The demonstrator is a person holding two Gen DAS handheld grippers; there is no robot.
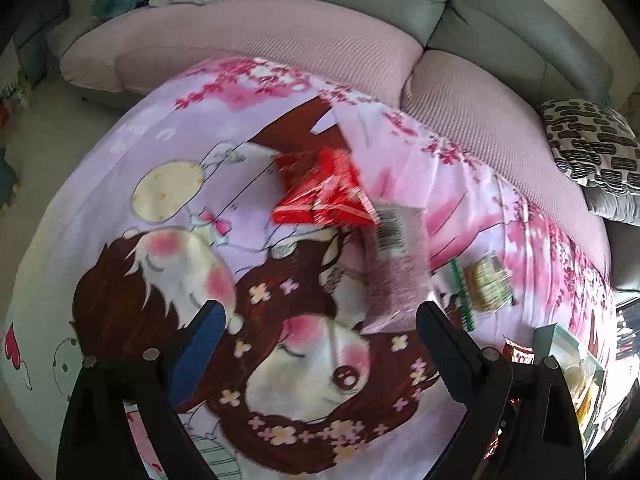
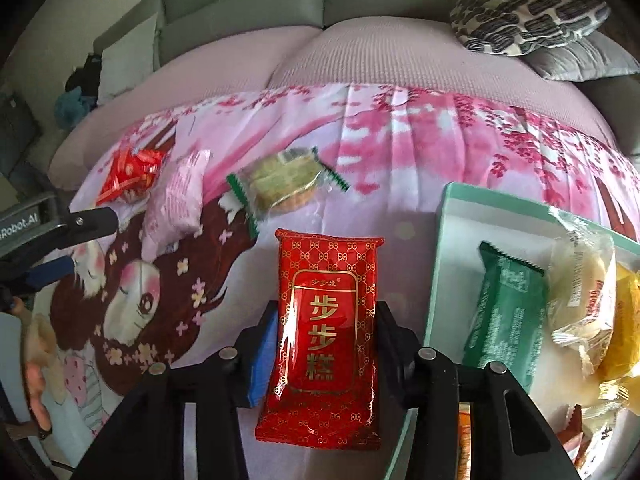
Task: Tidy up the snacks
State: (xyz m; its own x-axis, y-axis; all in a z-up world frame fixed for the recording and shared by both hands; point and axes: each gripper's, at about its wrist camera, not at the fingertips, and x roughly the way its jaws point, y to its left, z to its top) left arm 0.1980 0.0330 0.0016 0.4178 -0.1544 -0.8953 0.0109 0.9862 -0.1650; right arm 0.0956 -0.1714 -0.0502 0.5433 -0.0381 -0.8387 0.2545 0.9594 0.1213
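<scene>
My right gripper (image 2: 326, 316) is shut on a red snack packet (image 2: 326, 332) with gold characters, held above the cartoon-print cloth beside a mint-green box (image 2: 444, 248). The box holds a green packet (image 2: 506, 316), a clear-wrapped pastry (image 2: 582, 280) and yellow packets (image 2: 624, 328). My left gripper (image 1: 320, 316) is open and empty above the cloth. Ahead of it lie small red packets (image 1: 320, 188), a pink packet (image 1: 396, 264) and a clear-wrapped round cake (image 1: 486, 278). These also show in the right wrist view: red packets (image 2: 130, 176), pink packet (image 2: 176, 204), round cake (image 2: 282, 184).
The pink cartoon cloth (image 1: 120, 184) covers the table. A pink-covered grey sofa (image 2: 360, 52) runs behind it, with a black-and-white patterned cushion (image 2: 528, 12) at the right. The box corner (image 1: 560, 344) shows at the left view's lower right.
</scene>
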